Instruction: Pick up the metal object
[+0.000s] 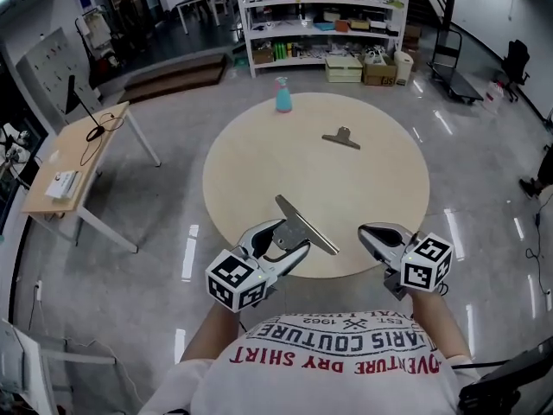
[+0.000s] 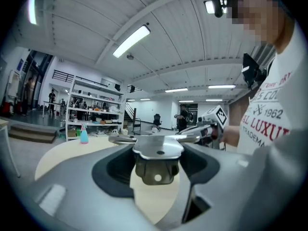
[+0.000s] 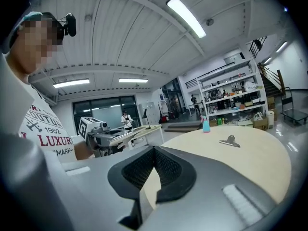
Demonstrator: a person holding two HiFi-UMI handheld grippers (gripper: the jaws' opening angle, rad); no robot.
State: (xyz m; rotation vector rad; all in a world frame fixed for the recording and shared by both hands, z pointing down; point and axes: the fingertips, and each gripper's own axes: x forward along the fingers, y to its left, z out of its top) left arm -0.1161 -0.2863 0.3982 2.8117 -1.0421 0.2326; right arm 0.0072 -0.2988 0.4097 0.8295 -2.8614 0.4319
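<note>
Big workshop hall, glossy grey floor, shelving [image 1: 320,24] at the top of the frame, round beige table [image 1: 251,171] in the middle. The metal object [image 1: 307,226] is not on the table: it sits in the left gripper [image 1: 285,242] at lower centre of the head view, over the table's near edge. Its long flat blade runs diagonally from upper left to lower right and sticks out past the jaws toward the right gripper [image 1: 370,233]. In the left gripper view the jaws stand wide, both pads against the sides of the object's broad plate, folded bracket hanging between them, so the grip is a wide clamp, not an empty opening. The left gripper is plainly the nearer one, in contact; the right one is just beside the blade tip, not touching. The right jaws meet at the tips, nothing between them. A second metal clip [image 1: 341,137] lies flat at upper centre of the table, well apart from both grippers, with a blue spray bottle [image 1: 283,96] beyond it. The pick looks done for the held piece.
</note>
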